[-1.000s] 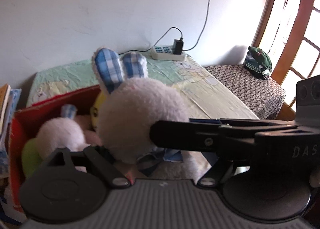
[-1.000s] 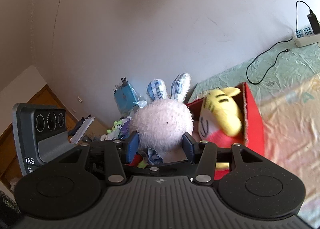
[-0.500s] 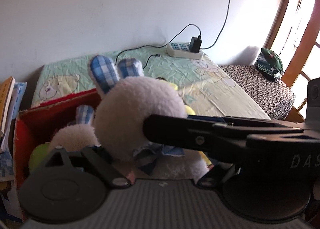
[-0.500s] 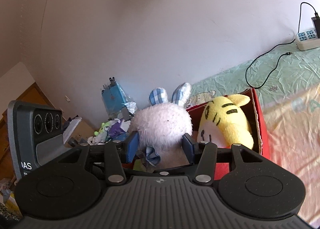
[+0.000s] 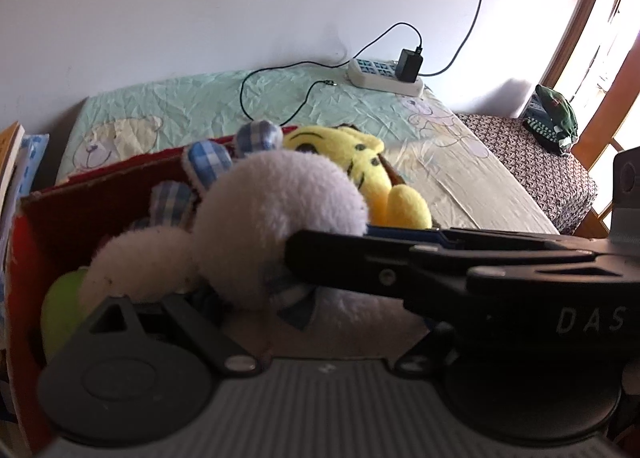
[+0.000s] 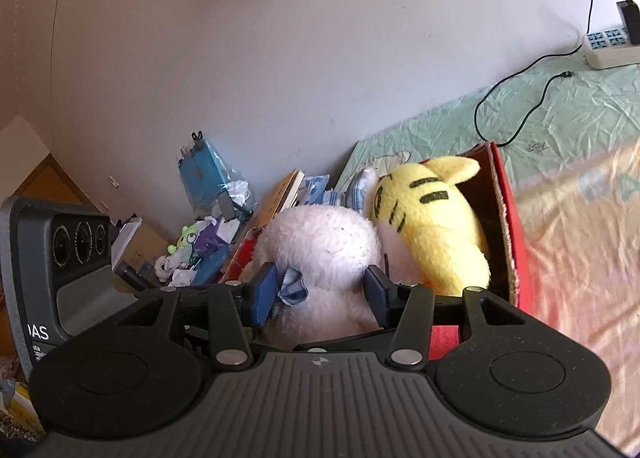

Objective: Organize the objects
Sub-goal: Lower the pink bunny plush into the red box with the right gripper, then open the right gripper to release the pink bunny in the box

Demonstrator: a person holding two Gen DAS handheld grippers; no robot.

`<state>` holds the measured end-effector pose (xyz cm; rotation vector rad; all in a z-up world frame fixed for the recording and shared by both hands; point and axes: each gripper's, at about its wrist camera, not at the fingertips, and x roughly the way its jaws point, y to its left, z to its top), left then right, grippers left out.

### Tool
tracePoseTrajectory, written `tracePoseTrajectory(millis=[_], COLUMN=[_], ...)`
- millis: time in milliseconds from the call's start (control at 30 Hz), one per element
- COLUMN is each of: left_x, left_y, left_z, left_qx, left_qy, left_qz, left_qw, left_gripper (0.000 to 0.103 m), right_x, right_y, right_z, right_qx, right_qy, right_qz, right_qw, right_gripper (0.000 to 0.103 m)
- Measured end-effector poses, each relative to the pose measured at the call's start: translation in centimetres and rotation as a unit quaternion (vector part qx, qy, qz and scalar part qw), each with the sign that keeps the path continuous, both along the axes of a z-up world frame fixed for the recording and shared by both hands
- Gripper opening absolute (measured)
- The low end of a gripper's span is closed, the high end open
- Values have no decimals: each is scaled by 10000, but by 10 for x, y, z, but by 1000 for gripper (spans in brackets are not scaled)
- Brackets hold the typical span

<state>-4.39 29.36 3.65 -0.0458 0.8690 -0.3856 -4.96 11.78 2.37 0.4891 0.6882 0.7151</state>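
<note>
A white plush rabbit with blue checked ears is held between the blue pads of my right gripper, low inside a red cardboard box. A yellow striped tiger plush lies in the box to its right. In the left wrist view the rabbit fills the middle, with a second white rabbit and a green ball to its left. The right gripper's black finger crosses that view. My left gripper's own fingertips are hidden behind the toys.
The box stands on a bed with a pale green cartoon sheet. A power strip with a charger and a cable lies by the wall. Books and clutter pile up left of the box. A patterned stool stands by the window.
The right gripper has lowered the rabbit from above the box down into it, beside the tiger. Both cameras have tilted downward with it.
</note>
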Motion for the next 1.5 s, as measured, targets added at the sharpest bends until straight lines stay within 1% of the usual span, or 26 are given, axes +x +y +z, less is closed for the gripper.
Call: tracePoseTrajectory(millis=[100, 167, 267, 433, 633, 800, 900, 1033, 1167, 1267, 1333, 1433, 1500], left_x=[-1, -2, -3, -11, -23, -37, -41, -45, -62, -69, -72, -77, -80], left_y=[4, 6, 4, 2, 4, 1, 1, 0, -5, -13, -20, -38, -50], left_z=[-1, -2, 0, 8, 19, 31, 32, 31, 40, 44, 47, 52, 53], left_qx=[-25, -26, 15, 186, 324, 597, 775, 782, 653, 691, 640, 657, 690], left_qy=[27, 34, 30, -168, -332, -613, -682, -629, -786, -845, -838, -890, -933], left_qz=[17, 18, 25, 59, 218, 386, 524, 492, 294, 234, 209, 89, 52], left_qw=[10000, 10000, 10000, 9997, 9987, 9956, 9933, 9937, 9943, 9937, 9942, 9938, 9932], left_gripper=[87, 87, 87, 87, 87, 87, 88, 87, 87, 87, 87, 87, 87], right_x=[1, 2, 2, -6, -20, -40, -52, -64, -72, -75, -75, -74, -75], right_y=[4, 5, 3, -3, -22, -34, -40, -48, -58, -67, -74, -81, -87], right_z=[-2, -5, -6, 3, 9, 21, 27, 30, 31, 29, 28, 26, 26], right_qx=[-26, 14, 51, -65, -22, -272, -494, -561, -595, -614, -696, -1097, -1238], right_qy=[90, 188, 240, 40, -28, -306, -483, -595, -600, -509, -398, -189, -112], right_qz=[34, 47, 32, -129, -564, -941, -1154, -1330, -1512, -1715, -1893, -2347, -2563], right_qw=[10000, 9998, 9997, 9999, 9984, 9947, 9909, 9877, 9849, 9820, 9786, 9657, 9586], right_gripper=[53, 57, 57, 57, 57, 57, 57, 58, 58, 58, 58, 58, 58])
